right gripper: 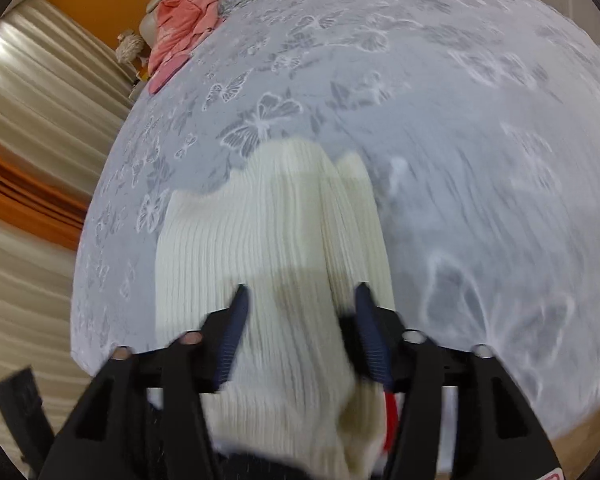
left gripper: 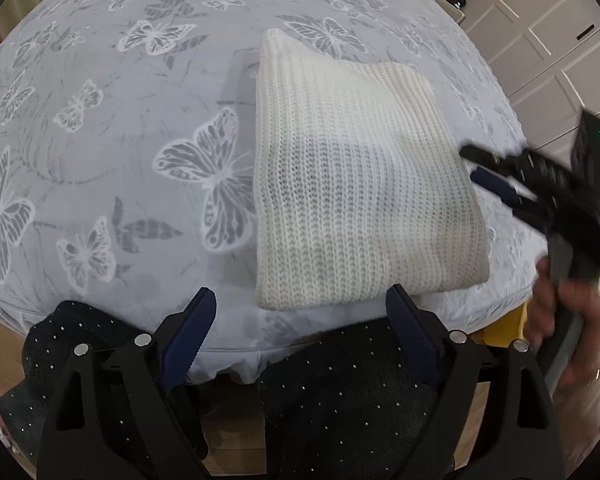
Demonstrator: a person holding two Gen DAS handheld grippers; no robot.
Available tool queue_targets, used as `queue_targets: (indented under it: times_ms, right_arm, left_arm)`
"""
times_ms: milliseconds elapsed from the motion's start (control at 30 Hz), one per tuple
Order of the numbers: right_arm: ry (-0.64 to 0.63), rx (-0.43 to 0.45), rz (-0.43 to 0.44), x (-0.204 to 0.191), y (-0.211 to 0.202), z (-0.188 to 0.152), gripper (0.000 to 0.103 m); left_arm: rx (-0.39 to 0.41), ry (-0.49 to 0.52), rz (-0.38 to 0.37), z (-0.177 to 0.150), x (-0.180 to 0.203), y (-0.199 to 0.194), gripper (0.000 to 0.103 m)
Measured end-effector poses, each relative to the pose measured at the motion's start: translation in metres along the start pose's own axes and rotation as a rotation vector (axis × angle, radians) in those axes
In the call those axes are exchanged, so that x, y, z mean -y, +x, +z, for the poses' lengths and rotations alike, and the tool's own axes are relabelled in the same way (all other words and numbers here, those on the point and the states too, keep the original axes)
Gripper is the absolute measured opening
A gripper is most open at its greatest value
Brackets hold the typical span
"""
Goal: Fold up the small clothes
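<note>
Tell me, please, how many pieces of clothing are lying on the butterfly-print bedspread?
2. A folded cream ribbed-knit sweater lies at the near edge of the grey bedspread, and a crumpled pink garment lies at its far end. Others may lie out of view.

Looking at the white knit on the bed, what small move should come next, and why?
Probably draw the right hand-held gripper back off the white knit. The knit already lies as a neat folded rectangle on the butterfly bedspread, and the right jaws stand apart with no fabric pinched. The left hand-held gripper is open and empty at the near bed edge, so nothing seems left to fold.
</note>
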State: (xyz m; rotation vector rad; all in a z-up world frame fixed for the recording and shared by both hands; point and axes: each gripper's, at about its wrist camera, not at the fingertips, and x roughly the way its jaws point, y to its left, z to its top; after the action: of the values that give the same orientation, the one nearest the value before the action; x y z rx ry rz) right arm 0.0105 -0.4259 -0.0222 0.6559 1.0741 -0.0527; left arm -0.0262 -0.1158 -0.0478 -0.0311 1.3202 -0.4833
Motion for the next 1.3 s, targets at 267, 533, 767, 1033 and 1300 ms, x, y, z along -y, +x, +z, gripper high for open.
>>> queue_targets:
  times_ms: [267, 533, 767, 1033, 1300]
  right_arm:
    - [-0.104, -0.001, -0.039, -0.015, 0.021, 0.020, 0.025]
    - [0.022, -0.027, -0.016, 0.026, 0.027, 0.008, 0.052]
    - [0.070, -0.023, -0.020, 0.041, 0.015, -0.019, 0.077]
    - [0.257, -0.081, 0.115, 0.071, 0.044, -0.041, 0.088]
    - [0.240, -0.093, 0.129, 0.051, 0.040, -0.033, 0.050]
  left_arm:
    - [0.003, -0.005, -0.025, 0.009, -0.005, -0.001, 0.085]
    - [0.000, -0.049, -0.097, 0.037, 0.001, 0.016, 0.085]
    - [0.007, -0.108, -0.173, 0.061, -0.002, 0.038, 0.087]
    - [-0.073, -0.275, -0.207, 0.067, -0.033, 0.093, 0.095]
    - [-0.109, -0.284, -0.288, 0.073, -0.031, 0.084, 0.057]
